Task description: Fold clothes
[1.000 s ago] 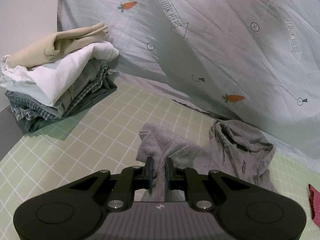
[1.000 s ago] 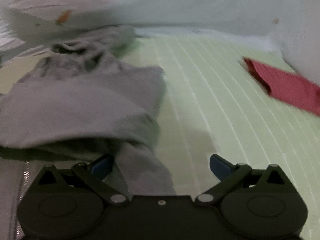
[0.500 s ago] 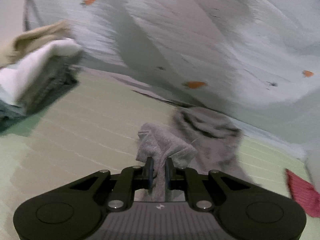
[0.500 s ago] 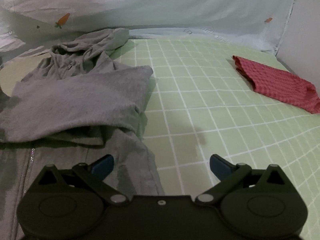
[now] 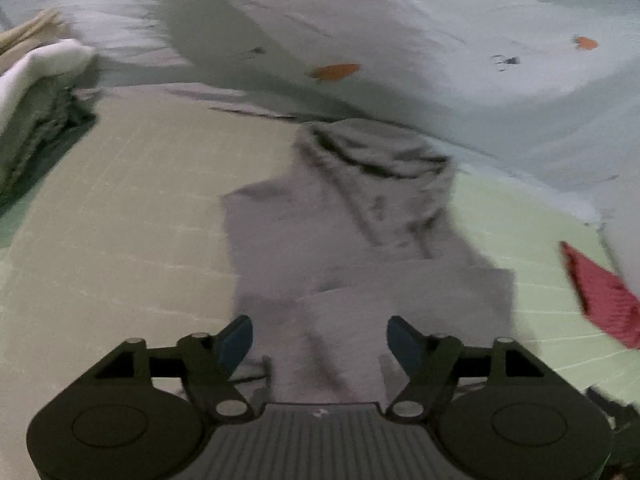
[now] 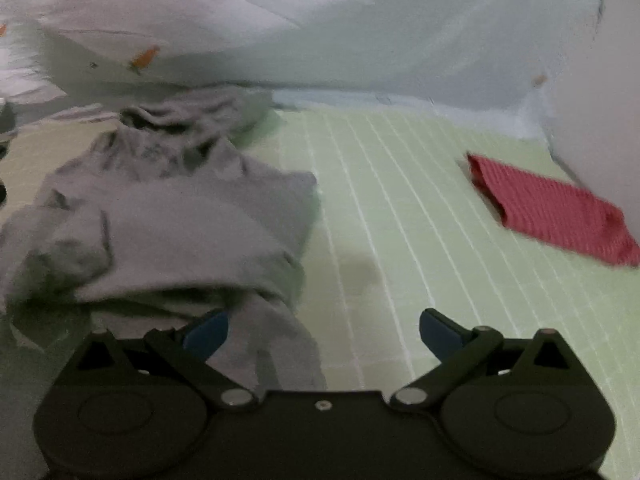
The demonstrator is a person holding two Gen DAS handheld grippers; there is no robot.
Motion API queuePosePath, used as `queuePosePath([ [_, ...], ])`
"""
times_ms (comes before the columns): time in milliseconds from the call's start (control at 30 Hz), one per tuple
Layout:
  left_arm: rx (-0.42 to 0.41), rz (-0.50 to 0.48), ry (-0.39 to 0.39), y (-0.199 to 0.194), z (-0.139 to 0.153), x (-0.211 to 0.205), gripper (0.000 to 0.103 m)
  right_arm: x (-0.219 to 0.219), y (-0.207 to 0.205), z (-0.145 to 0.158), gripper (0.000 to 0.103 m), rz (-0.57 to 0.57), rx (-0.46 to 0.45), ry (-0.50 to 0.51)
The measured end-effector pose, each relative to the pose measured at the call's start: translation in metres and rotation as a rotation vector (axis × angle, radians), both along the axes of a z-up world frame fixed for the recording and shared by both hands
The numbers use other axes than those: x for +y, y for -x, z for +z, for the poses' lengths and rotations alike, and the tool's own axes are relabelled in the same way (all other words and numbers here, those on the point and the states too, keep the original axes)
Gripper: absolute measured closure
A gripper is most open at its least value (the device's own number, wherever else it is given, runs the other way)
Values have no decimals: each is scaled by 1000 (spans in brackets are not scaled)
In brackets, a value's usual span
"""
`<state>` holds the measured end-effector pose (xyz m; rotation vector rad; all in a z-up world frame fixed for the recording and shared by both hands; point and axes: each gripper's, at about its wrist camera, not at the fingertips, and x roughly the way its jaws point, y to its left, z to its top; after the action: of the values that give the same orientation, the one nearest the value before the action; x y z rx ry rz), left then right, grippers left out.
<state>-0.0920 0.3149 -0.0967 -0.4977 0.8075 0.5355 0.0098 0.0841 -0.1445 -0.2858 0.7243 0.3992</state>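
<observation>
Through the left wrist camera, the left gripper [image 5: 320, 338] is seen with its blue fingers [image 5: 236, 338] spread wide apart and nothing clamped between them; a grey hoodie [image 5: 360, 248] is spread on the green checked sheet [image 5: 120, 208] directly ahead, its lower part lying between and beneath the fingers, though contact cannot be told through the blur; the hood [image 5: 372, 152] is bunched at the far end, against a pale quilt [image 5: 400, 20] printed with carrots; a stack of folded clothes [image 5: 36, 92] is seen at the far left, well apart from the hoodie; a red cloth [image 5: 600, 292] lies at the right edge.

Through the right wrist camera, the right gripper [image 6: 322, 332] is likewise seen with its fingers [image 6: 206, 330] wide apart and empty; the hoodie [image 6: 168, 220] is heaped to the left, folded over itself, and a loose grey part is trailed down past the left finger toward the gripper body; the right finger is held over bare sheet [image 6: 400, 220]; the hood [image 6: 172, 120] is turned toward the quilt [image 6: 360, 20] at the back; the red cloth [image 6: 552, 208] is laid flat on the sheet at the right, well apart from the hoodie and near a pale wall [image 6: 600, 120].
</observation>
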Motion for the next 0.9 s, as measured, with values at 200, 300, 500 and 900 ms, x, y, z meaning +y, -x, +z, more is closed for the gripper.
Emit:
queuePosePath([
  [200, 94, 97, 2, 16, -20, 23, 27, 39, -4, 19, 7, 107, 41, -192],
  [300, 127, 110, 11, 18, -28, 28, 27, 70, -9, 19, 22, 216, 88, -245],
  [500, 156, 99, 31, 20, -38, 27, 27, 123, -23, -5, 48, 367, 244, -260],
  [900, 163, 102, 15, 17, -39, 21, 26, 112, -45, 31, 96, 444, 111, -405],
])
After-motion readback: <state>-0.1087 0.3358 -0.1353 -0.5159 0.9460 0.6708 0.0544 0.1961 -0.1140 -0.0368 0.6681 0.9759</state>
